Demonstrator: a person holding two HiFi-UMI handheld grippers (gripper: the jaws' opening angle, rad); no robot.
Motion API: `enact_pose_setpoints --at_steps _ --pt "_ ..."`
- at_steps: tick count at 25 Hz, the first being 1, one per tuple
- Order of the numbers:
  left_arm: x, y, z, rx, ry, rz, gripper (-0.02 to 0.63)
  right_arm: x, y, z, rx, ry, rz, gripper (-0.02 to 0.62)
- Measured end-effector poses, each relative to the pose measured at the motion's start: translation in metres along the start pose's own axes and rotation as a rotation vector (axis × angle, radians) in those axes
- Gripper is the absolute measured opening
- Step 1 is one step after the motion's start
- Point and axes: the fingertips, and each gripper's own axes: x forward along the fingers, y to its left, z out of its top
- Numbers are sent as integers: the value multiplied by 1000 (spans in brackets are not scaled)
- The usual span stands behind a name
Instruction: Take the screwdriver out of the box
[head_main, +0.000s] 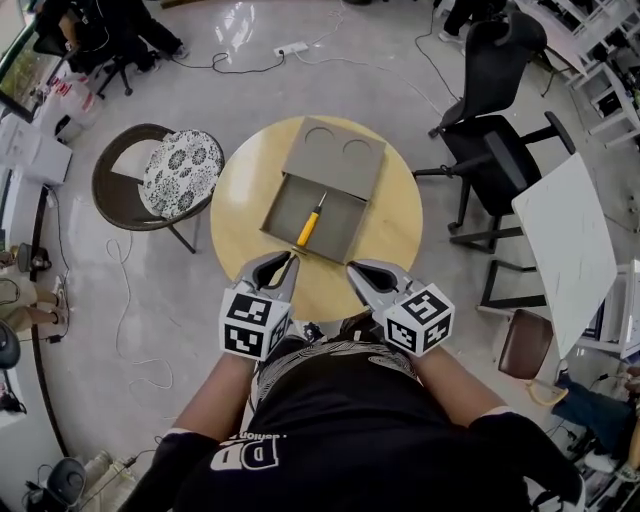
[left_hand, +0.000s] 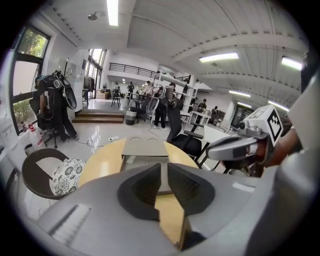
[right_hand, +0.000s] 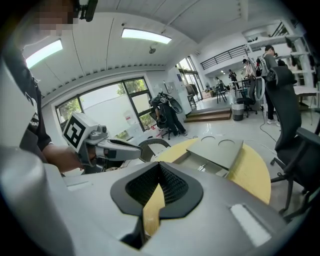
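Note:
A grey box sits on the round wooden table with its drawer pulled out toward me. In the drawer lies a screwdriver with a yellow handle, its tip pointing away from me. Both grippers hover over the table's near edge, short of the drawer. My left gripper is slightly open, with a narrow gap and nothing between its pads. My right gripper has its tips together and holds nothing. The left gripper view shows the box ahead, and the right gripper view shows the same box.
A round chair with a patterned cushion stands left of the table. A black office chair and a white tabletop are on the right. Cables trail over the floor.

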Motion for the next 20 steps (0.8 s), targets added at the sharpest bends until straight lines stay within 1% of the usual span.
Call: enact_pose_setpoints --at_steps 2,4,13,18,20 --pt "15 4 -9 23 48 10 128 3 -6 -2 8 5 4 2" --pt "29 7 -18 47 96 19 147 6 -11 -6 11 12 9 2" --pt "101 28 -32 69 239 54 151 11 -34 -10 34 32 21 2" --pt "141 32 -39 105 302 47 167 10 -46 -17 65 42 24 2" --pt "155 33 -46 106 338 44 173 10 -51 -20 73 48 29 1"
